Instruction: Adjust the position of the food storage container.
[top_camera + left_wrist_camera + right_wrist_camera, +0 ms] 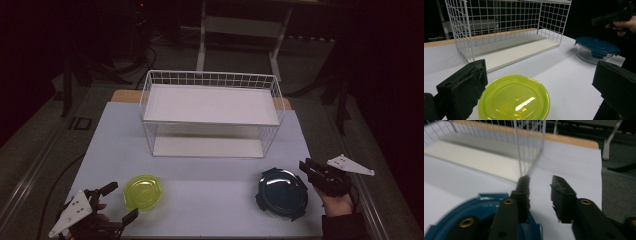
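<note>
Yellow-green lid [143,192] flat on white table [210,170], near front-left, well apart from blue-lidded glass container [281,193] at front-right. White wire rack [210,112] at table centre, farther back, two white shelves inside, both bare.

Left gripper [116,202] held low at front-left corner, jaws spread wide, one on each side of near-left edge of yellow-green lid; no contact visible. Same in left gripper view: lid [515,98] lying between and just ahead of the two black jaws (gap wider than the lid's visible span), nothing clamped. Blue-lidded glass container [596,49] farther off at right in that view, with the other hand [624,25] above it.

Right gripper [309,167] just beside upper-right rim of blue-lidded glass container, hand [337,202] behind it. Right gripper view: jaws parted by a moderate gap, white table showing between them, nothing held; blue lid rim [474,207] under the left jaw (touching or hovering: cannot tell, blurred). Corner of wire rack [529,147] beyond jaws.
</note>
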The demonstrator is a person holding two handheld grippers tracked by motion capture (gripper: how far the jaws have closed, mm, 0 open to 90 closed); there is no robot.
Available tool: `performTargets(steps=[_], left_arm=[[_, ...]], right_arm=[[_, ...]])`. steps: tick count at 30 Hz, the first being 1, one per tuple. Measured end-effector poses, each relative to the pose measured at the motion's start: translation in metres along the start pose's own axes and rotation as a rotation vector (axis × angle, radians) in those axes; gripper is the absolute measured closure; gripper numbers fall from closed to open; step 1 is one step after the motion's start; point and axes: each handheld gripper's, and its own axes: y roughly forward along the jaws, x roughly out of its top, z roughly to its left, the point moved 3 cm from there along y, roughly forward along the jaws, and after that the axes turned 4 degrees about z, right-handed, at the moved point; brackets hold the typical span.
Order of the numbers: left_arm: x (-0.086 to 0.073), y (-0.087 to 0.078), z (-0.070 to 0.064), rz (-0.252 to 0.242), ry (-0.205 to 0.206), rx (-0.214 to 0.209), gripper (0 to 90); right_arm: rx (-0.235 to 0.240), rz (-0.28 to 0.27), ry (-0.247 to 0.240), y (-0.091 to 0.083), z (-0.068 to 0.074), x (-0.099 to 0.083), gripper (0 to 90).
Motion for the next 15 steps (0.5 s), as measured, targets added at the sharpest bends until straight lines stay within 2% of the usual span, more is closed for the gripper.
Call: performTargets(steps=[9, 15], left_arm=[[0.0, 0.0, 0.0, 0.001, 0.002, 0.001, 0.0], [0.0, 0.0, 0.0, 0.002, 0.002, 0.001, 0.0]], right_arm=[[-0.019, 0.08, 0.032, 0.009, -0.015, -0.025, 89.6], [-0.022, 0.125, 0.029, 0.014, -0.018, -0.04, 89.8]])
